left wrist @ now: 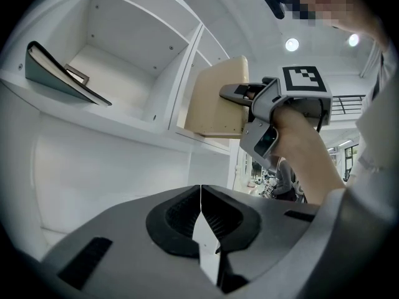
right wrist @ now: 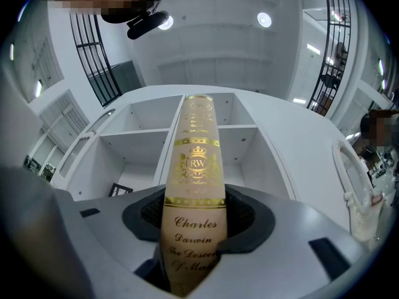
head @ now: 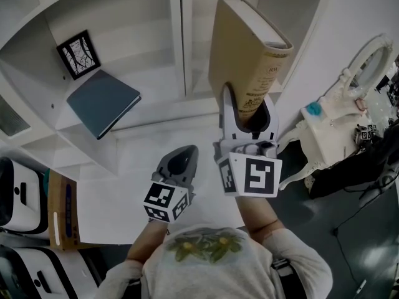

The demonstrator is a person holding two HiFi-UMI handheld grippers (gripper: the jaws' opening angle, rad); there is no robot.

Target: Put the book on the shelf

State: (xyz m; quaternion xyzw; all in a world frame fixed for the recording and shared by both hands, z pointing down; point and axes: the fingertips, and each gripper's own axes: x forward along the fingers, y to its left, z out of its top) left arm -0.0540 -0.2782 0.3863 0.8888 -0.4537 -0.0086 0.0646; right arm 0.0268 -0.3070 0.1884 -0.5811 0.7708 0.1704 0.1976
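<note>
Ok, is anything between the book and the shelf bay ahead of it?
Nothing visible. The right gripper holds the book before the right bay, which looks empty. The blue book and frame sit in the left bay, past the divider. The left gripper is below, out of the way.

The book (head: 244, 48) is a tan hardcover, its spine printed in gold with "Charles Darwin" under a crowned RW crest. It stands upright with the spine toward the person, lower end clamped in the right claw (head: 249, 111), before a right-hand compartment of the white shelf (head: 156, 55).
</note>
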